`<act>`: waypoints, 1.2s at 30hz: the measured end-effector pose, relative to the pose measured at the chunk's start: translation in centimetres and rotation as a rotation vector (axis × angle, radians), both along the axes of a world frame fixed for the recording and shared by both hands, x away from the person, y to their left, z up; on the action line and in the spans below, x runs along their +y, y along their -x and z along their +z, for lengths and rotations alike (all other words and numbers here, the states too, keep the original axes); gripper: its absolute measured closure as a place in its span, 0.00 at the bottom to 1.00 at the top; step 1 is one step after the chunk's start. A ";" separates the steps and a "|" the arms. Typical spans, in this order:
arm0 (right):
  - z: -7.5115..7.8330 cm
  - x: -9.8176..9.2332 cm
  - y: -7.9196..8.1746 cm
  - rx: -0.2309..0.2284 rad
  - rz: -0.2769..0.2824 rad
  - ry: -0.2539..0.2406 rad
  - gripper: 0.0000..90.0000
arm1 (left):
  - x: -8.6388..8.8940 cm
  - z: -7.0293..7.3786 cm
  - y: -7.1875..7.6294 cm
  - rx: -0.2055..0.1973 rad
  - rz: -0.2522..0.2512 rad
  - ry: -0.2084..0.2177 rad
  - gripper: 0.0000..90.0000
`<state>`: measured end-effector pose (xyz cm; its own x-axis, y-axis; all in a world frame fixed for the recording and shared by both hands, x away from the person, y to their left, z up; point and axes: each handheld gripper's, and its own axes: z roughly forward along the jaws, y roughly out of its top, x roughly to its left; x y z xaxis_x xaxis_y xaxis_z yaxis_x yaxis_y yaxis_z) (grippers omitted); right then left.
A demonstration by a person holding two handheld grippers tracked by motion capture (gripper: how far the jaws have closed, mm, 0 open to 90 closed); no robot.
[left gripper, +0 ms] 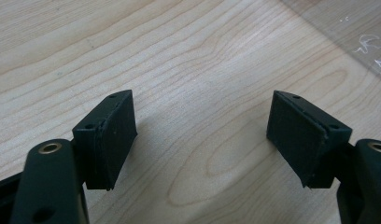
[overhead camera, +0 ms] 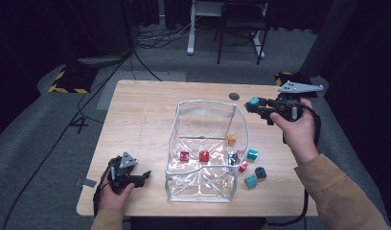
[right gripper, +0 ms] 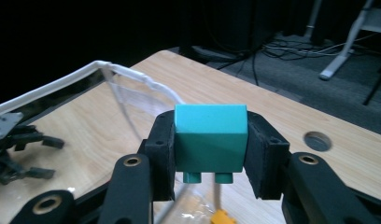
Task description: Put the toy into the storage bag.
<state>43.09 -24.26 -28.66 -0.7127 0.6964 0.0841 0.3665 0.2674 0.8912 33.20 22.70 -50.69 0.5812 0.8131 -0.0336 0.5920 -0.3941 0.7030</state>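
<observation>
The clear plastic bin [overhead camera: 206,148] stands open near the middle of the wooden table [overhead camera: 141,120], and you can use it as the landmark. Inside it lie two red bricks [overhead camera: 185,156] side by side on the floor, an orange brick [overhead camera: 231,139] toward the far right wall, and some more bricks against the right wall, which I cannot tell apart well through the plastic. Outside, just beside the bin's right wall, lie loose bricks [overhead camera: 255,173] in teal, dark blue and red.

Your right gripper [overhead camera: 260,106] holds a teal brick [right gripper: 210,138] between its pads, up in the air beside the bin's far right corner, about level with the white rim [right gripper: 62,80]. The brick is a plain block with two small pegs pointing down.

Your left gripper [overhead camera: 136,178] rests on the table to the left of the bin, near the front edge, with its jaws wide apart and nothing between them. Left of the bin the table is bare wood.
</observation>
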 end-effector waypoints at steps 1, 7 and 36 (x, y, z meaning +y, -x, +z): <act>0.0 0.4 0.1 0.003 0.013 0.002 0.65 | 0.0 0.0 0.0 0.000 0.000 0.000 0.27; 0.5 3.2 0.5 0.004 0.081 0.015 0.65 | 0.0 0.0 0.0 0.000 0.000 0.000 0.27; -1.0 14.4 1.4 0.128 0.295 0.138 0.65 | 0.0 0.0 0.0 0.000 0.000 0.000 0.27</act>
